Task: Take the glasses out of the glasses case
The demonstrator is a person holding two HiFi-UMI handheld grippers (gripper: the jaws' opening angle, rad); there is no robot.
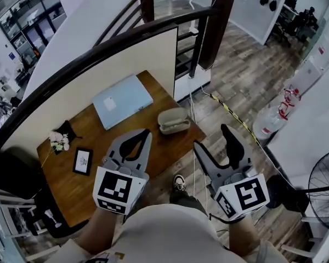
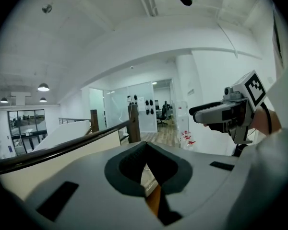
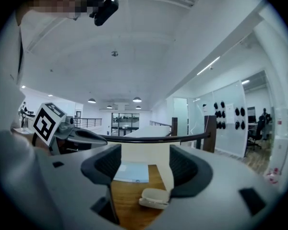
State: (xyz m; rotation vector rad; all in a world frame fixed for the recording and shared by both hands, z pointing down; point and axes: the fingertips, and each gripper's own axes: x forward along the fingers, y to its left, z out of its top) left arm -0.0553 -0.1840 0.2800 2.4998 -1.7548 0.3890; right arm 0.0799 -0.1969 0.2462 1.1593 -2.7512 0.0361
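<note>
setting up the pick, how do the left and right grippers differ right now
The left gripper's jaws are together; the right gripper's stand apart. In the head view the left gripper hangs over the table, while the right gripper sits mostly past its edge, above the floor. Both are empty, and neither touches the glasses case.

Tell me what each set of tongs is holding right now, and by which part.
Nothing is held. The left tongs are shut and empty; the right tongs are open and empty. The glasses case lies untouched on the desk.
</note>
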